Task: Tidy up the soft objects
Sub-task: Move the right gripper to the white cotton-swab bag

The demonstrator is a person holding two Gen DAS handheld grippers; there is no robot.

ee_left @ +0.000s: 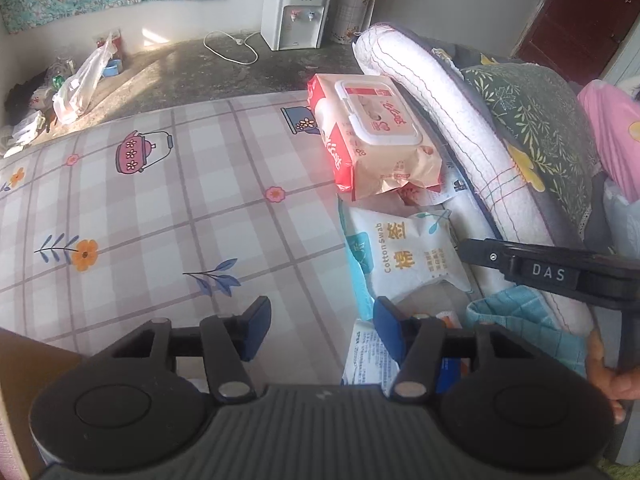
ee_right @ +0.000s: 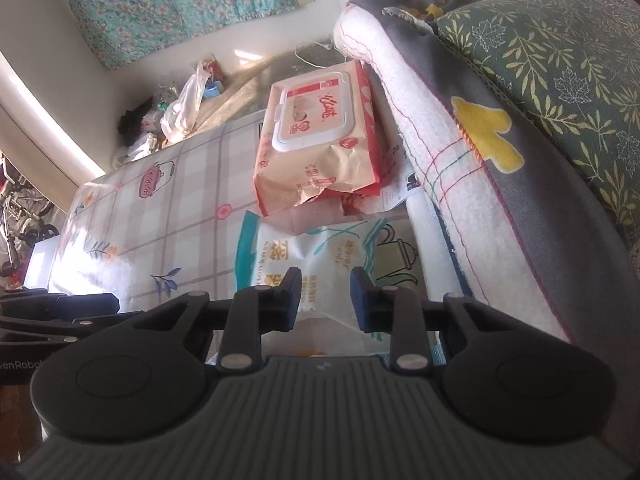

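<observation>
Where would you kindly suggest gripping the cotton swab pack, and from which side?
Probably its near crimped edge: the cotton swab pack lies flat, puffed in the middle, with the wet wipes pack crowding the far end. Come from above and the near side, fingers straddling that thin edge.

water dispenser [ee_left: 295,16], white cable [ee_left: 232,46], floral curtain [ee_right: 176,4]

A white water dispenser [ee_left: 294,16] was set against the wall; the grey floor [ee_left: 192,68] was sunlit.

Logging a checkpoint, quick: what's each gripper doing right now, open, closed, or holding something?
Left gripper: open, nothing between its fingers.
Right gripper: open, hovering at the cotton swab pack, not gripping it.
</observation>
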